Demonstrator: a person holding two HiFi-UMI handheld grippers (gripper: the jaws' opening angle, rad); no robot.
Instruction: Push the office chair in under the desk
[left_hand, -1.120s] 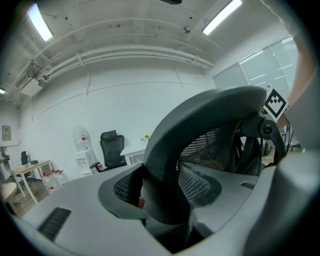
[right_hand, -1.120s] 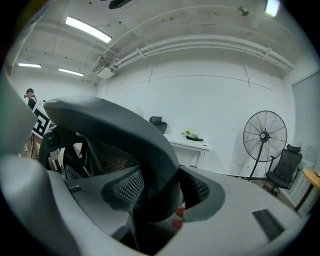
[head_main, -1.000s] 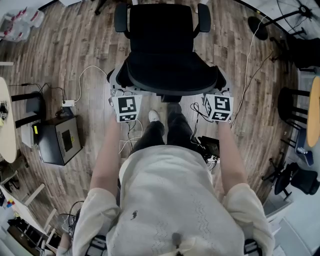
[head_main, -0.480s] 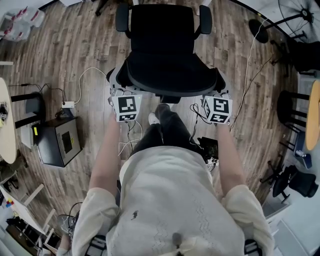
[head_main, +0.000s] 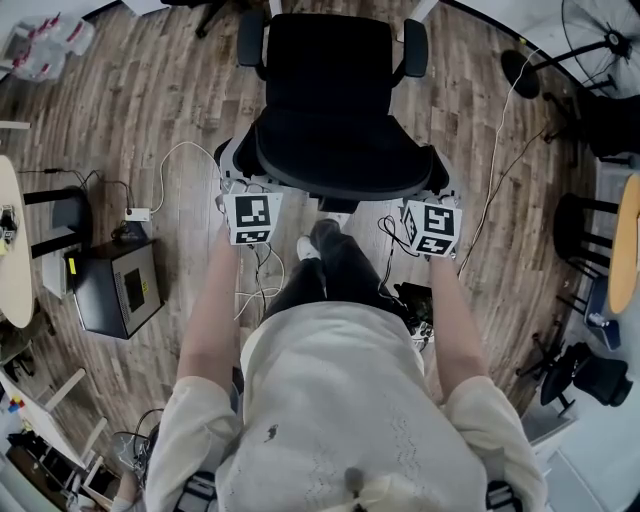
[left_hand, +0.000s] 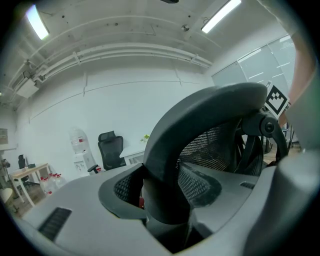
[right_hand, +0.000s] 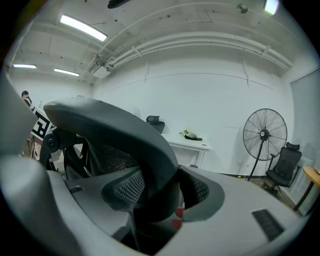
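Note:
A black office chair (head_main: 330, 70) stands in front of me on the wood floor, its seat pointing away. Its curved mesh backrest (head_main: 340, 165) is nearest to me. My left gripper (head_main: 238, 175) clasps the backrest's left edge, and the frame fills the space between its jaws (left_hand: 165, 200). My right gripper (head_main: 440, 182) clasps the right edge the same way (right_hand: 160, 200). Both sets of jaws stand wide and press on the frame. A white desk (right_hand: 192, 145) shows far ahead against the wall.
A black box (head_main: 118, 285), a power strip (head_main: 137, 213) and loose cables (head_main: 170, 165) lie on the floor at left. More cables and a fan base (head_main: 520, 70) are at right. A standing fan (right_hand: 264, 135) and a spare chair (left_hand: 111, 147) stand by the far wall.
The chair and both grippers have moved away from me, up the head view, with the grip unchanged. The person's legs have stepped forward behind it.

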